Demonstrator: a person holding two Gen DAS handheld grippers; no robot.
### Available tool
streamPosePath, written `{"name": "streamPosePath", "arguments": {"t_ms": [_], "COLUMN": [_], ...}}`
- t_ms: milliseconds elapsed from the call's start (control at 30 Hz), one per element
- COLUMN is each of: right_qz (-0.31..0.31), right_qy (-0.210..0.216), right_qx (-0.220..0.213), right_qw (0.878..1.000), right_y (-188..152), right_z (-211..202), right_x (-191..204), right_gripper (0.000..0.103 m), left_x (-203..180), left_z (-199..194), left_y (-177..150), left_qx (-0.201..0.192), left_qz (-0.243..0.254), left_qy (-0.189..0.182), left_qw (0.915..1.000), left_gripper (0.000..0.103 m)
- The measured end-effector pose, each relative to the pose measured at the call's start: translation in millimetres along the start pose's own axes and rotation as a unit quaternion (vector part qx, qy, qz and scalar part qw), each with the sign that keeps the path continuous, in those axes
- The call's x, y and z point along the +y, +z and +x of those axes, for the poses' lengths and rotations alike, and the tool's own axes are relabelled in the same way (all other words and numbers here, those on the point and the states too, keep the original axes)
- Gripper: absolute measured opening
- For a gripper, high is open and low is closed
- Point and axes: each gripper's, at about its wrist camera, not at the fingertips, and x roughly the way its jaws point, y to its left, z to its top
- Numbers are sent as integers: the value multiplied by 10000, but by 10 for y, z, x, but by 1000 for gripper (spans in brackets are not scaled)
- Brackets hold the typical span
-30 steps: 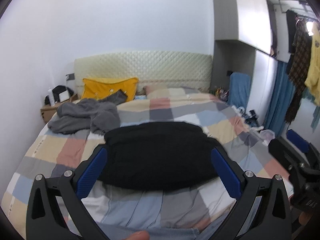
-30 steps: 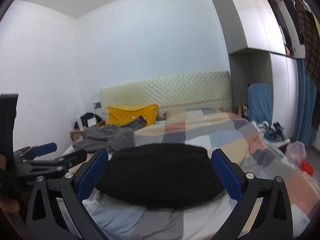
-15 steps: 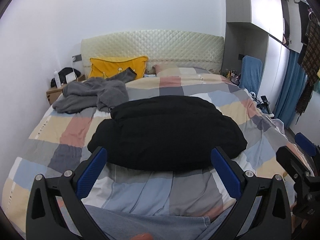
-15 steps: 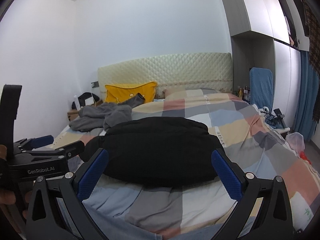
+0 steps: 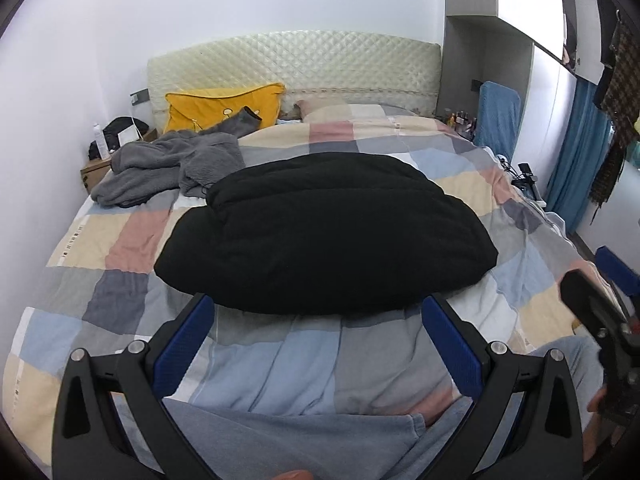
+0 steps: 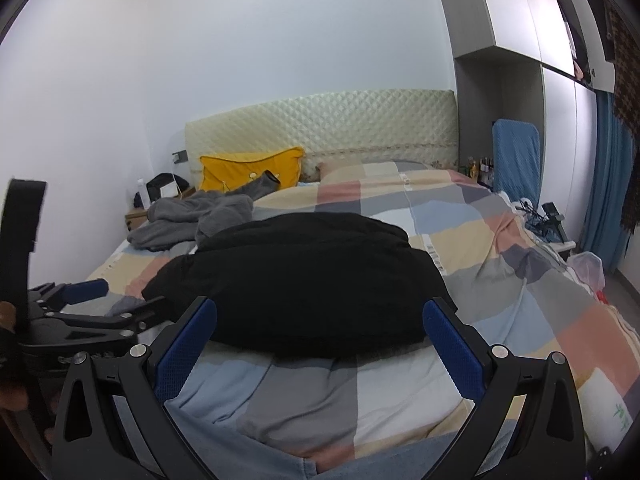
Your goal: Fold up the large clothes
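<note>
Ahead of each wide-open, empty hand-held gripper [image 5: 318, 322] [image 6: 320, 326] lies the black garment [image 5: 324, 232] [image 6: 304, 280].

Compared with one second ago, both cameras sit higher and tilt further down toward the bed [image 5: 120, 236]. The black jacket [image 5: 328, 232] fills more of each view. The right gripper [image 5: 600, 280] appears lower at the left camera's right edge, the left gripper [image 6: 120, 300] likewise.

Bare quilt [image 5: 280, 364] lies open before the black garment [image 5: 324, 228].
</note>
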Motion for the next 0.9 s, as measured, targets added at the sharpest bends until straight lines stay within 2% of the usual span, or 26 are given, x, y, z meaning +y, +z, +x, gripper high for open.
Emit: {"name": "streamPosePath", "arguments": {"t_ms": [267,600,900], "right_qz": [78,51,9], "right_qy": [-85,-112,-67], "right_qx": [25,74,-4], "right_qw": [9999,9999,10000], "right_y": [-25,-47,2], "right_z": [11,42,-1], "right_x": [-58,-42,-6], "right_gripper": [103,103,103], "left_x": [37,75,156], "left_z": [-77,5,-49], "left_y": [27,33,35], "left_qx": [-80,64,28], "left_qz": [-31,-159,-301], "left_qy": [-84,-171,-130], "left_qw": [9999,9997,9995], "left_gripper": [103,103,103]}}
